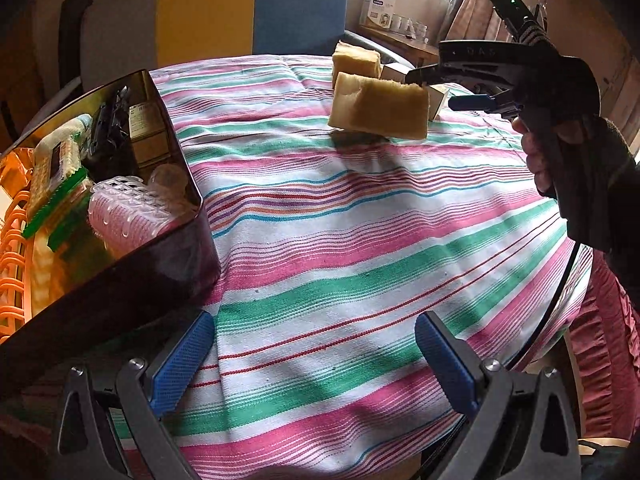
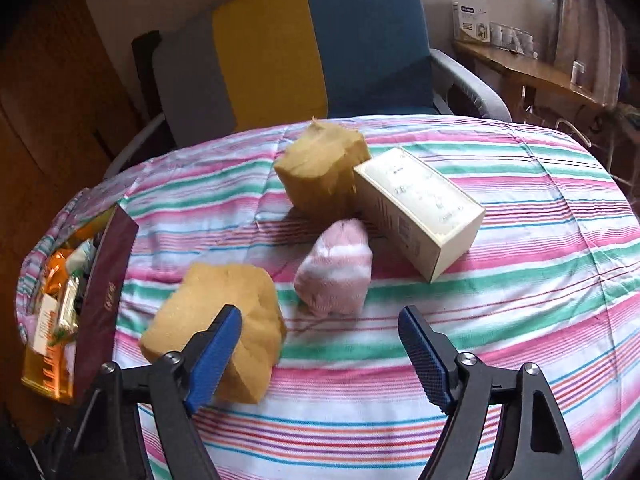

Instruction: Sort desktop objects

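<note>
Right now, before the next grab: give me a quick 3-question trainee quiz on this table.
1. How many yellow sponges lie on the striped cloth?
2. True or false: the left gripper is shut on the rolled sock.
3. In the right wrist view, what lies between the nearer sponge and the cream box? A) the rolled sock B) a banana C) a spoon

Key: 1. Two. 2. False: its jaws stand open over bare cloth. 3. A.
</note>
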`<state>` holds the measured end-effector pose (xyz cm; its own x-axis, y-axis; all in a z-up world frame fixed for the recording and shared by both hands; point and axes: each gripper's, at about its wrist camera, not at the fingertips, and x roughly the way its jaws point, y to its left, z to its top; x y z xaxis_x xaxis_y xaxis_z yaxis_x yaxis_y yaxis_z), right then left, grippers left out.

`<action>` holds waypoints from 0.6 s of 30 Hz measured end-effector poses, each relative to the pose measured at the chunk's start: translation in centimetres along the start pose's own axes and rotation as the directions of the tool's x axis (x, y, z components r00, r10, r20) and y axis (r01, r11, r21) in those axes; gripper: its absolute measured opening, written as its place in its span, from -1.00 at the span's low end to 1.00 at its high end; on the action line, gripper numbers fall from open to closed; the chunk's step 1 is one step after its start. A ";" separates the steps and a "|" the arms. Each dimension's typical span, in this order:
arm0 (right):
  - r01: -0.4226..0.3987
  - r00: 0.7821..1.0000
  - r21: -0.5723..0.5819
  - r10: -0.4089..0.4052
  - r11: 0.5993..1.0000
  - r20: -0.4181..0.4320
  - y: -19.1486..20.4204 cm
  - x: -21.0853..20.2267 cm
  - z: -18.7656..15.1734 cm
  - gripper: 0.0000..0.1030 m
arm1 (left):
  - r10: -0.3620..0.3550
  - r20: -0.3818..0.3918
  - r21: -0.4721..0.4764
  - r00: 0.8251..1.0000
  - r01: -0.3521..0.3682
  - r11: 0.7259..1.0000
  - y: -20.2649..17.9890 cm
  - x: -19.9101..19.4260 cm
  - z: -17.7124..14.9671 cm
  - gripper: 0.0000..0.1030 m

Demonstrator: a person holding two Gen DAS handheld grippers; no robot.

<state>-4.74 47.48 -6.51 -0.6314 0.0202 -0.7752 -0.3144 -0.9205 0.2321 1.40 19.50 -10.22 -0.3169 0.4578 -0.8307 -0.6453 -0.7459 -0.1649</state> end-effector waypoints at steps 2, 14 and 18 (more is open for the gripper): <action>-0.046 0.999 0.035 0.045 0.998 0.013 -0.2 -0.4 0.6 0.51 | -0.025 0.000 -0.027 1.000 0.025 0.999 0.5 -0.1 0.2 0.95; 0.043 0.998 0.088 -0.038 0.995 -0.055 -0.9 5.1 1.4 0.09 | -0.007 -0.006 0.025 1.000 0.008 1.000 -0.1 0.2 0.2 0.97; 0.073 0.996 0.060 -0.070 0.995 -0.060 -0.1 6.4 2.0 0.08 | 0.000 -0.007 0.037 1.000 0.000 0.999 -0.3 0.4 0.2 0.98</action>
<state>-10.22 48.45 -10.30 -0.5640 0.0607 -0.8235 -0.4019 -0.8914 0.2096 1.31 19.96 -10.39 -0.3125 0.4545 -0.8341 -0.6703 -0.7277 -0.1454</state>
